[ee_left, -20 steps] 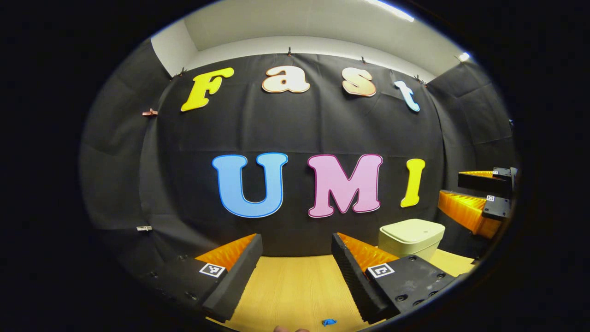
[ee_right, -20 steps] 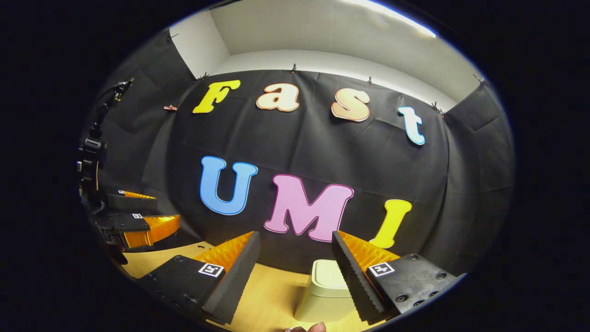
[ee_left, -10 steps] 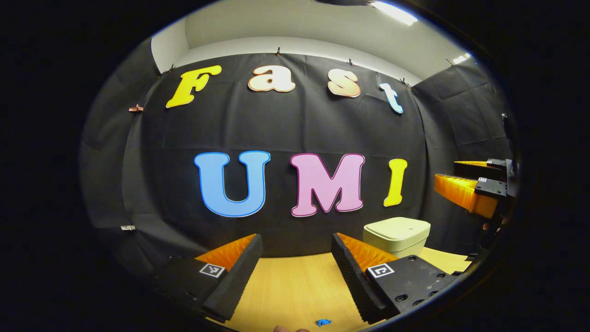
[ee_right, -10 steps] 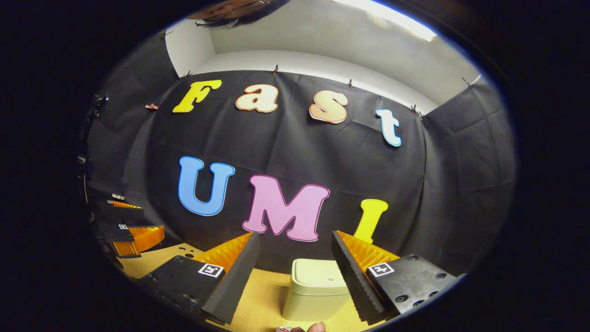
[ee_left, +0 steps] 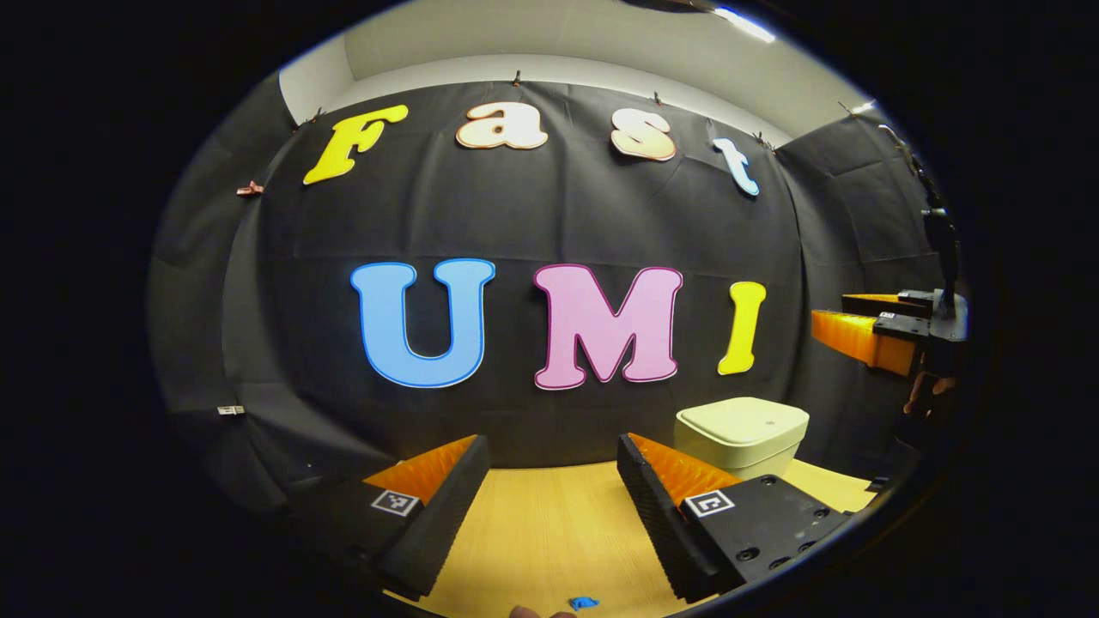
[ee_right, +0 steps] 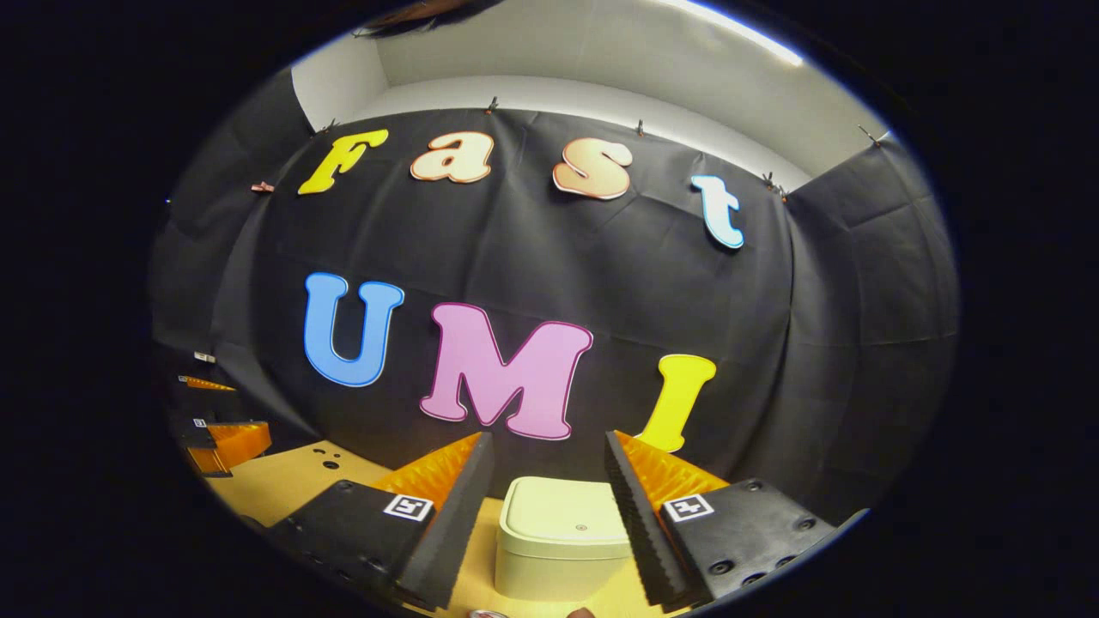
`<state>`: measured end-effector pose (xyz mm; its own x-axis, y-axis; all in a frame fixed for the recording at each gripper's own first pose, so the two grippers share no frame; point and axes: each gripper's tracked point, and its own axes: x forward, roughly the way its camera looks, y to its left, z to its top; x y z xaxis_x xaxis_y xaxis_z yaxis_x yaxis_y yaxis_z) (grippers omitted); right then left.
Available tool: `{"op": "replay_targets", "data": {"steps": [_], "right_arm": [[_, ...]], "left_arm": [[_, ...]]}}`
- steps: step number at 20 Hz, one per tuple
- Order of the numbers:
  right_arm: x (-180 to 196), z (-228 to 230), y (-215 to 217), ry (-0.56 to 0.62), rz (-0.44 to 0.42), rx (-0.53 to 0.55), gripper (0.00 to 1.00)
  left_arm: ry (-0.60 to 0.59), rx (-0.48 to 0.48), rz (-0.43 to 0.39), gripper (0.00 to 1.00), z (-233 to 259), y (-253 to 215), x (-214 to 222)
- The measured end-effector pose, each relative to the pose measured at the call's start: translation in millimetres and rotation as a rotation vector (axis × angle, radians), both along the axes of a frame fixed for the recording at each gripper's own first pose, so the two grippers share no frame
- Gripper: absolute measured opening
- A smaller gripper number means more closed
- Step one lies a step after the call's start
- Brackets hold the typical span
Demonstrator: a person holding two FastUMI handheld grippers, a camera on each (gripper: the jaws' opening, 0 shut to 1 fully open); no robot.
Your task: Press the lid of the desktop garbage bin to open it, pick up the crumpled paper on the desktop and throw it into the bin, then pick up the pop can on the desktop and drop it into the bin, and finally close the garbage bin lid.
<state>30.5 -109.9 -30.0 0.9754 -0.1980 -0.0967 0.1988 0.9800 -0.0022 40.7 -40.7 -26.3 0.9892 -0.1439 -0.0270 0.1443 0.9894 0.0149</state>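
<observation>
The right gripper (ee_right: 545, 506), fingers apart and holding nothing, is lining up over the garbage bin (ee_right: 562, 541), whose lid (ee_right: 567, 515) is closed. A good press would likely need a fingertip lowered squarely onto the lid's small centre mark. The left gripper (ee_left: 554, 506), also spread and empty, is hovering above the wooden desktop (ee_left: 549, 532). Its view is showing a small blue scrap (ee_left: 584, 602).

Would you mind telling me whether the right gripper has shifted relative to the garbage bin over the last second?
Yes. In the right gripper view the garbage bin sat behind the right-hand finger a second ago; now it lies centred between both fingers, so the right gripper has swung to line up with it.
</observation>
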Motion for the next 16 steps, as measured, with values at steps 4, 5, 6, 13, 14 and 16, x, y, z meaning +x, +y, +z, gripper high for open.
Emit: {"op": "replay_targets", "data": {"steps": [4,5,6,13,14,16], "right_arm": [[15.9,-29.9,-16.7,0.123,0.019,0.057,0.32],[19.3,-33.6,-22.5,0.141,0.012,0.082,0.15],[30.2,-40.2,-29.1,0.16,0.01,0.115,0.13],[58.2,-100.8,-64.8,0.314,-0.028,0.156,0.05],[60.7,-112.3,-66.1,0.349,-0.024,0.144,0.06],[67.6,-134.0,-66.4,0.413,-0.006,0.133,0.05]], "left_arm": [[0.002,-0.007,-0.005,0.96,-1.0,-12.1,8.1],[0.003,-0.005,-0.006,0.96,-1.8,-13.6,9.3],[0.003,-0.002,-0.008,0.96,-1.2,-15.3,11.5],[0.01,0.006,-0.014,0.96,-6.3,-17.1,17.0],[0.012,0.005,-0.016,0.96,-6.5,-17.1,17.7],[0.018,0.008,-0.017,0.96,-9.5,-17.6,19.1]]}}
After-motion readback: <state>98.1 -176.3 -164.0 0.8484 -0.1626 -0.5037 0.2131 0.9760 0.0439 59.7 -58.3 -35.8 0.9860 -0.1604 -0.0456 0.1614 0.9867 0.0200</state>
